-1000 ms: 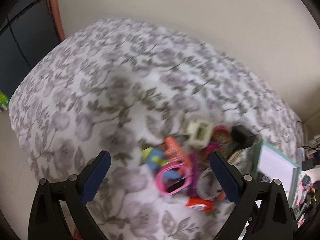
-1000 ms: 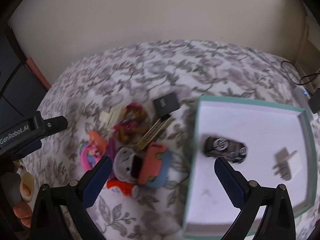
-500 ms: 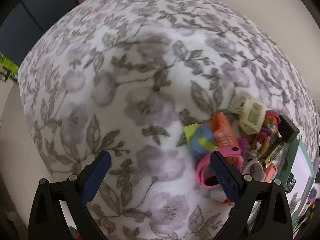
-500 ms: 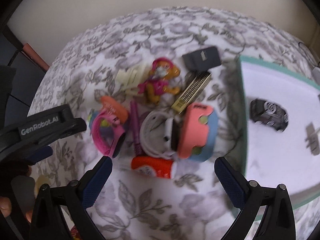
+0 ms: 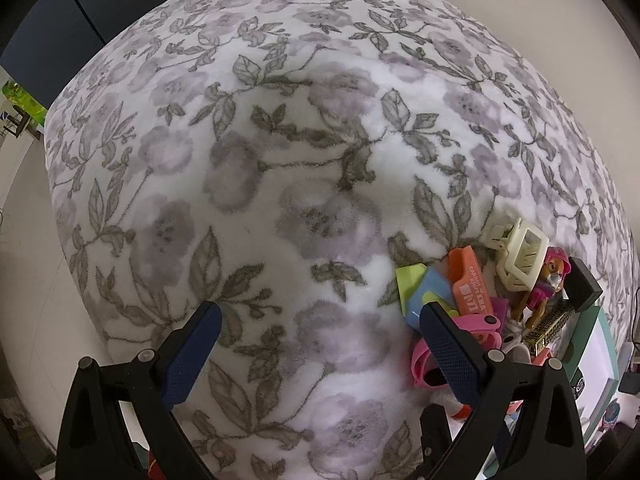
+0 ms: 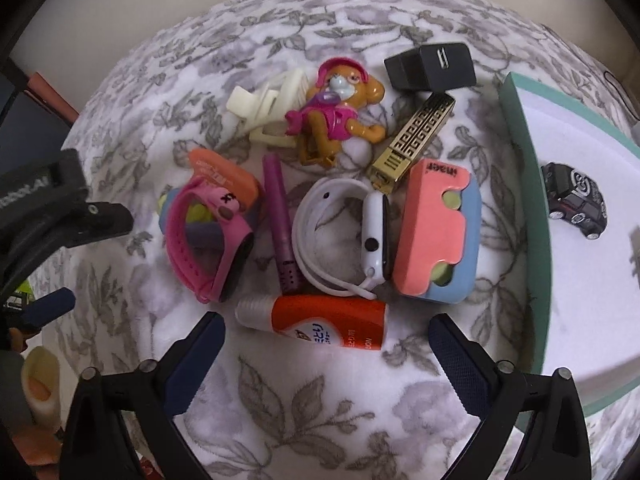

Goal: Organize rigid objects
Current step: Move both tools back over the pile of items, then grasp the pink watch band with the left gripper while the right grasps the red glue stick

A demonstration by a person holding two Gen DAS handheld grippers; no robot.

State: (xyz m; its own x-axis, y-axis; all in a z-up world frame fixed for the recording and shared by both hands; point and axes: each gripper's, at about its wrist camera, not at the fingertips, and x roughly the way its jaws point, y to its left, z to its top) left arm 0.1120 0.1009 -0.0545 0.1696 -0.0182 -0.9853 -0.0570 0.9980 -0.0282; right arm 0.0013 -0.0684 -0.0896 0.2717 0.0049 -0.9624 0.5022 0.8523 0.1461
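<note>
on the blanket [image 6: 312,408] left of the tray [image 6: 520,128] the pile is mostly unsorted: bottle [image 6: 320,322], watch [image 6: 352,236], doll [image 6: 336,108], more. only a toy car [image 6: 574,198] lies in the tray. right gripper [image 6: 326,340] hangs over the bottle, jaws apart, empty; left gripper [image 5: 320,328] also apart, empty.

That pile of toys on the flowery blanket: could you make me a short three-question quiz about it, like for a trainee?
1. True or false: the black toy car lies inside the green-rimmed tray.
2. Which lies nearest the open right gripper? A) black charger B) orange tube C) cream hair clip
3. Fill in: the white watch lies between the purple pen and the pink-and-blue ____.

Key: 1 true; 2 B; 3 toy car.
</note>
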